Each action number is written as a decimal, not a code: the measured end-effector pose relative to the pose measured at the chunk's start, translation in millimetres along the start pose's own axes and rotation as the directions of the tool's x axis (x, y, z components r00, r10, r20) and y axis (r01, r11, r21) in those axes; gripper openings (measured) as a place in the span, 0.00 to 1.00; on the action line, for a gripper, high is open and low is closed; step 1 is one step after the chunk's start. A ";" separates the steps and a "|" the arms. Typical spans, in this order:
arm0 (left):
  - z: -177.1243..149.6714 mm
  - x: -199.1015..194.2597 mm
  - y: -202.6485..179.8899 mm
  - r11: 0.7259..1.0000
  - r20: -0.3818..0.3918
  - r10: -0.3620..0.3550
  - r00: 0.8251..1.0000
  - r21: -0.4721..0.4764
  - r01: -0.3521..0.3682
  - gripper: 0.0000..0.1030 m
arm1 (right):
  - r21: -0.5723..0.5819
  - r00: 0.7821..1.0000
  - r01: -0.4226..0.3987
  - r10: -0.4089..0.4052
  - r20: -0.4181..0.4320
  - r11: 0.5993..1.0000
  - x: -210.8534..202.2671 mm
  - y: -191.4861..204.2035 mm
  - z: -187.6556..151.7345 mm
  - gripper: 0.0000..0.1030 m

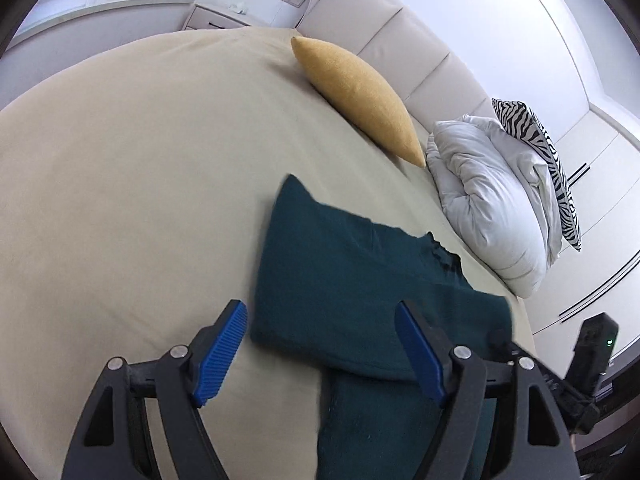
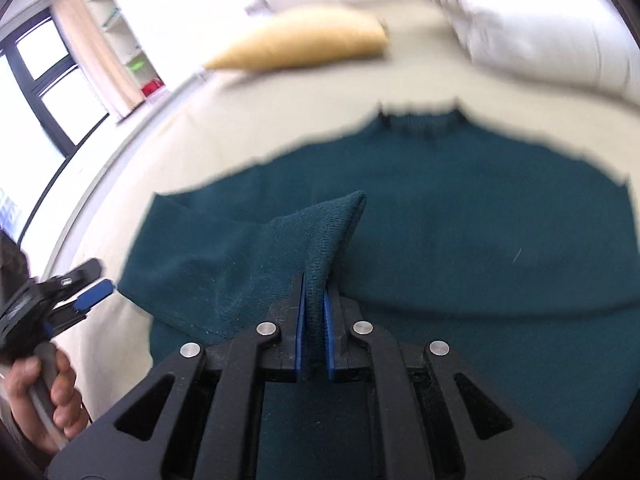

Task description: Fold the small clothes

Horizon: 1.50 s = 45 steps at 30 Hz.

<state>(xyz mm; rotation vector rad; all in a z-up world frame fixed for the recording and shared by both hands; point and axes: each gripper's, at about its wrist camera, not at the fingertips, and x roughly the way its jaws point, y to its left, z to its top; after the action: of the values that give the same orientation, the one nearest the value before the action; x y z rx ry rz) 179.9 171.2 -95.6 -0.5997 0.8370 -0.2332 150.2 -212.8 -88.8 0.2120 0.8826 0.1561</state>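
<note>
Downward-tilted, right gripper jaws pinching a teal sweater fold; left gripper jaws spread, empty.

The right claw pinches a raised fold of the teal sweater.

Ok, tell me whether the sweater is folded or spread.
Partly folded: the sweater has one side turned over its body, and the right tool pinches a raised fold.
</note>
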 end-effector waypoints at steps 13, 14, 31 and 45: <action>29.2 84.0 -27.6 0.987 -0.099 0.140 0.985 0.098 -0.130 0.76 | 0.131 0.995 0.096 -0.090 -0.048 0.987 2.0 -132.1 23.0 0.06; 31.6 87.6 -30.3 0.983 -0.092 0.156 0.983 0.109 -0.146 0.76 | 0.130 0.995 0.095 -0.090 -0.047 0.987 5.0 -134.8 21.2 0.06; 26.2 112.1 -42.4 0.943 -0.016 0.265 0.964 0.212 -0.256 0.08 | 0.217 0.994 0.105 -0.100 -0.034 0.971 28.7 -164.3 10.6 0.06; 18.4 67.8 -47.0 0.958 -0.015 0.204 0.979 0.210 -0.196 0.58 | 0.346 0.999 0.035 -0.022 -0.041 0.937 32.9 -179.8 2.7 0.12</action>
<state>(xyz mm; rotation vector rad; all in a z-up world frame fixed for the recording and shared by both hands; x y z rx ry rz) 240.0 111.9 -101.2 -0.3131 0.8895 -0.1447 181.5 -379.8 -156.2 0.5275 0.9462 -0.0251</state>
